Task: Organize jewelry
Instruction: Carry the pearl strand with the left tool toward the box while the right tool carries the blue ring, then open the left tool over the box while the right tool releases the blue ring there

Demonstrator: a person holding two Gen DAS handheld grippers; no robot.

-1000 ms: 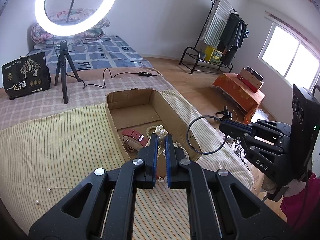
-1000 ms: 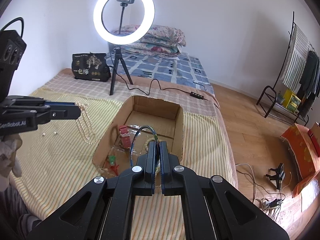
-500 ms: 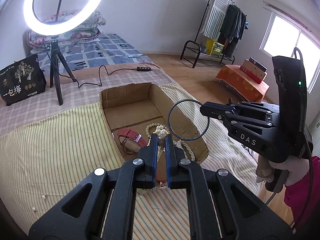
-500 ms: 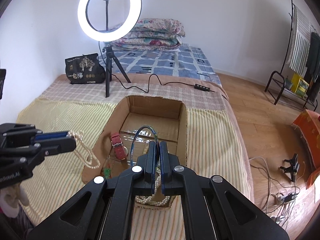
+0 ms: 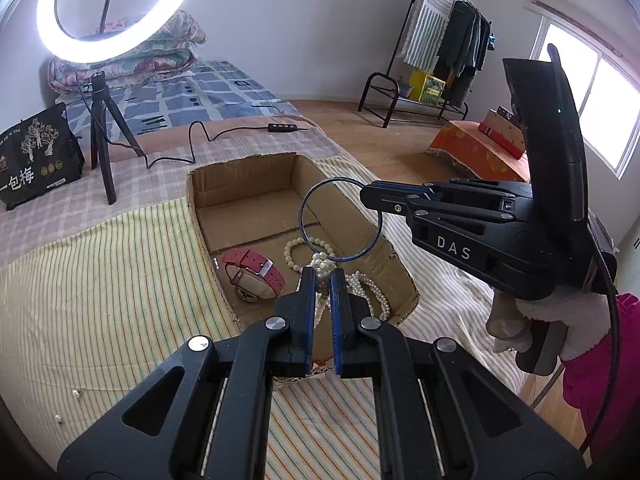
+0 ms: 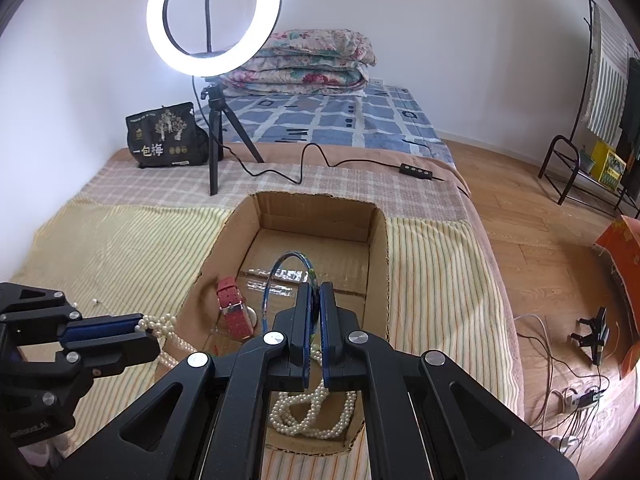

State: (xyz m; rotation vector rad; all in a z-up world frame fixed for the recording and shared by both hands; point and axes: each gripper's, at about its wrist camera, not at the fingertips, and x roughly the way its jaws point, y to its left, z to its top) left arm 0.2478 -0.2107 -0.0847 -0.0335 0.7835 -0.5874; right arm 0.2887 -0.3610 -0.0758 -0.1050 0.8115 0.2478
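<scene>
Now both loads hang over the cardboard box: the left gripper pinches the pearl necklace, the right gripper is clamped on the blue bangle. Best lower each inside, clear of the red watch, before releasing.

Both grippers are matte black, with blue-lined jaws and silver screw heads. The right gripper is marked "DAS" in white; a white-gloved hand, pink sleeve and black cable show behind it.
</scene>
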